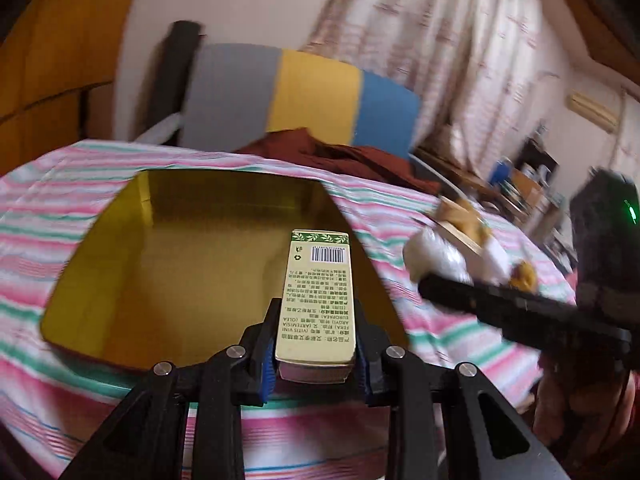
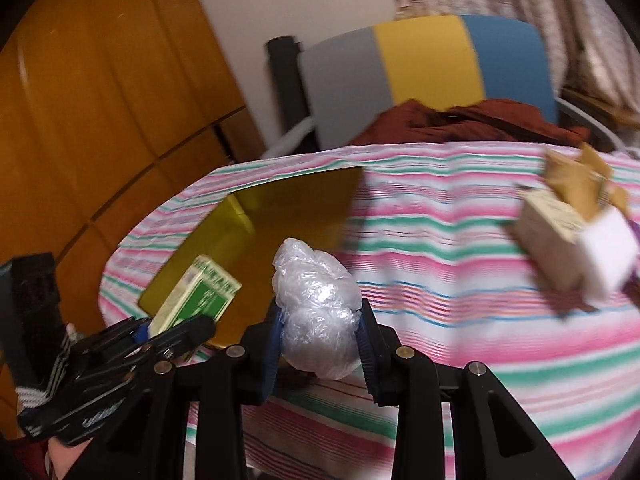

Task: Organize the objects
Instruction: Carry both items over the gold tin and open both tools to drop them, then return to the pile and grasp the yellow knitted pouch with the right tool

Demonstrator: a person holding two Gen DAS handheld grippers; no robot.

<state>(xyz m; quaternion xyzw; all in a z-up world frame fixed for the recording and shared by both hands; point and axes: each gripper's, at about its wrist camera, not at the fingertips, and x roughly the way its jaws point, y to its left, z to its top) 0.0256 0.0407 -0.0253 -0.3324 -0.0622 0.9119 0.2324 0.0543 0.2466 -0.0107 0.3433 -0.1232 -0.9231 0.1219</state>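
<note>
- My left gripper [image 1: 316,320] is clamped on a slim carton [image 1: 318,300], barcode side up, its far end over the near edge of the gold tin [image 1: 132,280].
- My right gripper [image 2: 320,320] is squeezed tight around a crumpled plastic bag [image 2: 314,312], held above the striped tablecloth [image 2: 460,272], just right of the tin.
- The tin lies open on the cloth; nothing inside it that I can see.
- A heap of small boxes [image 2: 576,240] lies on the cloth, well apart on the right.
- A dark red cloth [image 1: 340,156] lies at the far edge, before a grey, yellow and blue chair back [image 1: 304,96].
</note>
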